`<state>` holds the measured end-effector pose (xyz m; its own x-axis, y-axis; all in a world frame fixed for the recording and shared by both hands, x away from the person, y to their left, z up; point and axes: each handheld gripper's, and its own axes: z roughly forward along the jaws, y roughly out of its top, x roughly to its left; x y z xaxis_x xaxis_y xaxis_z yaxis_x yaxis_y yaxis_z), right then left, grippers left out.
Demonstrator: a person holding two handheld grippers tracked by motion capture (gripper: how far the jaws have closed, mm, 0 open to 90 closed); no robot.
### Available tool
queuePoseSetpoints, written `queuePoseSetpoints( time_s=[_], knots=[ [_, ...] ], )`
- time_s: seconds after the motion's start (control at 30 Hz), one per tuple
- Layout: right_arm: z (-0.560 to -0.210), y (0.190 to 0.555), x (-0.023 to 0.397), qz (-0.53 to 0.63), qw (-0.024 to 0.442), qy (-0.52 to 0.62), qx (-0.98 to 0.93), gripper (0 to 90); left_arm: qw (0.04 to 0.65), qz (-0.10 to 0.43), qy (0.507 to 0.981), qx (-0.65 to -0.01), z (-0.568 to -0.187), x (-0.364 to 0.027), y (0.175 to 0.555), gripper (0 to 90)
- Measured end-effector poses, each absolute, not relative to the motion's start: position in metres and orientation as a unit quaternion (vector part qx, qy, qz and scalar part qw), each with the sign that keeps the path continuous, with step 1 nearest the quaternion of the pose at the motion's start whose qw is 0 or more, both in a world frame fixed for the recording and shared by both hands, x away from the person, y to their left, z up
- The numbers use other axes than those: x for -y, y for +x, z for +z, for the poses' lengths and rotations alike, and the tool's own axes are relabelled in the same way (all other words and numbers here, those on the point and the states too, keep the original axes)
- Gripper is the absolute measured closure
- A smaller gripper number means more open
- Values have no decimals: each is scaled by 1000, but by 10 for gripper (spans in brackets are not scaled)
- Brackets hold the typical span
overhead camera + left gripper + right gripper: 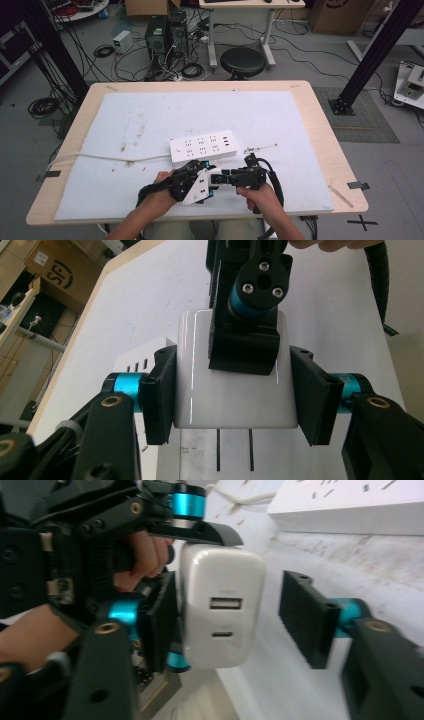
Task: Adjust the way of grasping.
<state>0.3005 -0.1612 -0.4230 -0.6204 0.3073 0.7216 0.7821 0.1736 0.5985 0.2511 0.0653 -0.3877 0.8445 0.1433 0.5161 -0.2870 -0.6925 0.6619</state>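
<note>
The white charger (232, 375) was clamped between the left gripper (235, 395) jaws; the right gripper (240, 615) jaws were spread around it.

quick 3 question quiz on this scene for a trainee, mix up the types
1. True or false: the left tool grips the white charger by its sides.
2. Which ports show on the charger's face in the right gripper view? A) one USB-A and one USB-C B) two USB-A C) none
3. Fill in: on the cloth beyond the hands lies a white power ____.

Key:
1. True; its pads press both sides, prongs pointing toward the camera.
2. A; the right tool stands open around the charger, one pad clear of it.
3. strip
</note>
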Motion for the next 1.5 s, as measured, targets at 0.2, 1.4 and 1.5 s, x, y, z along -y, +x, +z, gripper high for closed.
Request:
queuePoseSetpoints(
  time_s=[0.2, 1.4, 1.5],
  knots=[
    [-423, 300, 160, -521, 243, -364, 733, 613, 385, 280, 878, 45, -389, -64, 251, 424],
    [-353, 326, 193, -383, -32, -297, 874, 636, 540, 165, 793, -229, -402, -164, 290, 242],
    [-341, 331, 195, -360, -48, -281, 888, 636, 542, 176, 787, -237, -400, -172, 284, 242]
  ],
)
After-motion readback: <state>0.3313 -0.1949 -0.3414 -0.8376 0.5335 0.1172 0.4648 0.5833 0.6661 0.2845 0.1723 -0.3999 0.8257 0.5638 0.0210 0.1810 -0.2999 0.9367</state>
